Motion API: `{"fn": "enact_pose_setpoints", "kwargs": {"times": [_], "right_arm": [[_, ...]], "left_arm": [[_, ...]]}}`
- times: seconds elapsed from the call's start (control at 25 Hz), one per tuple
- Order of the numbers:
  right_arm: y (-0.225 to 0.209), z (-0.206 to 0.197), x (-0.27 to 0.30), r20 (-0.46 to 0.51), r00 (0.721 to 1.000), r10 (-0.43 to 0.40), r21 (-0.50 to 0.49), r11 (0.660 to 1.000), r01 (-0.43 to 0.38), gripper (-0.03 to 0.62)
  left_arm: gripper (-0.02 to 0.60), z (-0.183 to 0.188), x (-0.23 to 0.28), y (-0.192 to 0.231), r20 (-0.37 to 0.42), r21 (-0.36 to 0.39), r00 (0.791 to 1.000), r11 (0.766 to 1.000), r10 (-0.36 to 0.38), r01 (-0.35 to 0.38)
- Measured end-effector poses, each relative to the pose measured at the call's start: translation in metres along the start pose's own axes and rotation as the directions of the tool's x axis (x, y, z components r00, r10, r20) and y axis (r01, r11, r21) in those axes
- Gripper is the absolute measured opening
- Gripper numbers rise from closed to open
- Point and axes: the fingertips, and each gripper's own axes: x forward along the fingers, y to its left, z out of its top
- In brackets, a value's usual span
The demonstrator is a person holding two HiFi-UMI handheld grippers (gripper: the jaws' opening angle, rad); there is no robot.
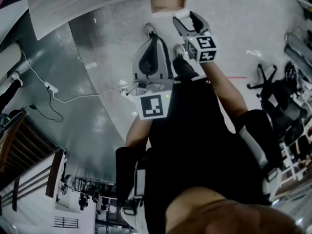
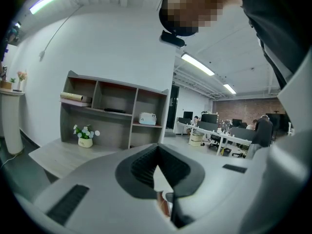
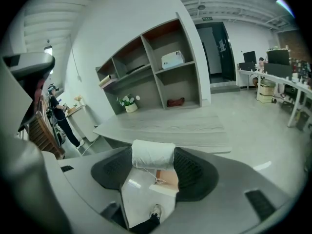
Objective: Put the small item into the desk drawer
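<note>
One small white roll (image 3: 152, 154) is our whole load. We have it clamped between the ribbed pads of the right gripper (image 1: 188, 17), held in the air just short of the open drawer (image 1: 166, 4) that juts from under the desk (image 1: 97, 1). In the right gripper view the drawer's tan floor shows below the roll. The roll lies crosswise and the pads seem to press on its two ends. A thin thread hangs from its underside, so we take it for a spool of thread or a wound strip, though we cannot tell which. The left gripper (image 1: 155, 42) hangs lower, by our legs, its jaws brought together on nothing

We judge the roll light and a little soft: the winding should give under the pads rather than slip, and nothing about it looks fragile. A hold on the ends suits it, since a squeeze on the curved side might let it squirt out. Being round, it may roll once freed, so we would set it low on the drawer floor before parting the jaws. We would also mind the loose thread, which could catch on the drawer's edge
</note>
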Motion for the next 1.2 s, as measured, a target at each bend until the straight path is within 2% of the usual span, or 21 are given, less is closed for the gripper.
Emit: {"fn": "enact_pose_setpoints", "kwargs": {"times": [0.52, 1.2], "right_arm": [[-0.035, -0.068, 0.074, -0.139, 0.988, -0.067, -0.011, 0.998, 0.066, 0.264], [-0.082, -0.145, 0.150, -0.285, 0.945, -0.158, -0.002, 0.987, 0.164, 0.265]], "left_arm": [[-0.005, -0.005, 0.000, 0.007, 0.001, -0.049, 1.000, 0.999, 0.010, -0.010], [-0.005, -0.023, 0.005, 0.011, -0.025, -0.065, 1.000, 0.998, -0.010, 0.009]]}}
